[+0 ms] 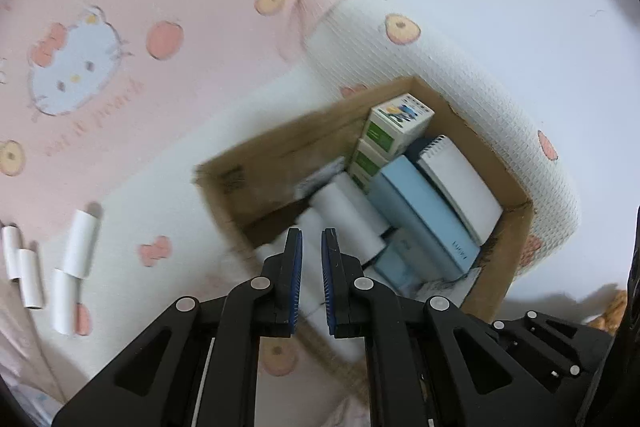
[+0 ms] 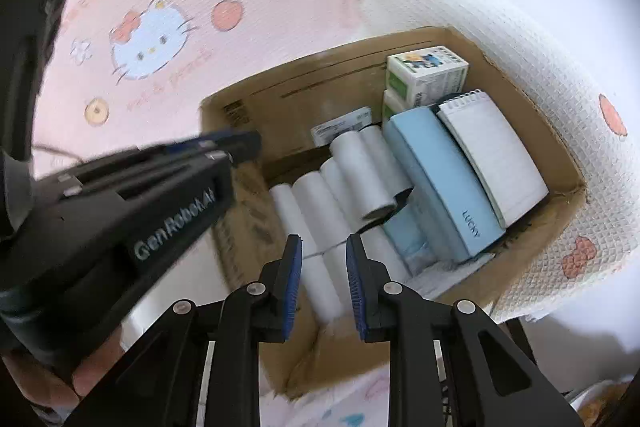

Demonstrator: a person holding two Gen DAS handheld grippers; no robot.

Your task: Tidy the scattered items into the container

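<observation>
My left gripper had a narrow gap, nothing between the pads. My right gripper was likewise narrow and empty, hovering over the open brown cardboard box. Inside lay white paper rolls, a pale blue case marked "LUCKY", a white spiral notepad and green-and-white cartons. Only the left view showed four white paper tubes loose on the pink cartoon-cat blanket. Only the right view showed the left gripper's side, lettered "GenRobot.AI".
</observation>
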